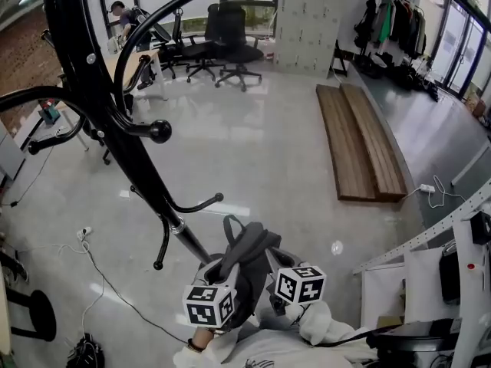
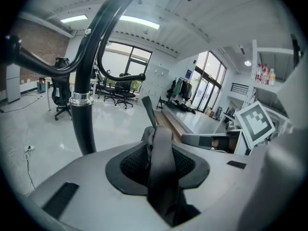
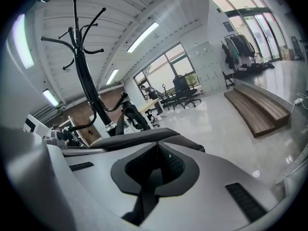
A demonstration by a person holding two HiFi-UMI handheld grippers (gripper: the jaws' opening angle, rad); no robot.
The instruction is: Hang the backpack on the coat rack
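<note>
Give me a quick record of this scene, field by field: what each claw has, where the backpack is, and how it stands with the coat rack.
Left claw: shut on grey strap
Right claw: shut on dark strap
Backpack: grey, held by both claws, low beside the rack's pole
Coat rack: black, curved hooks; none carries the backpack
Hanging: not yet done
Floor: wooden planks lie off to the right

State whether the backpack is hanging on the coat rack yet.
Not yet: the backpack is beside the coat rack, on no hook, with left gripper and right gripper shut on it.
</note>
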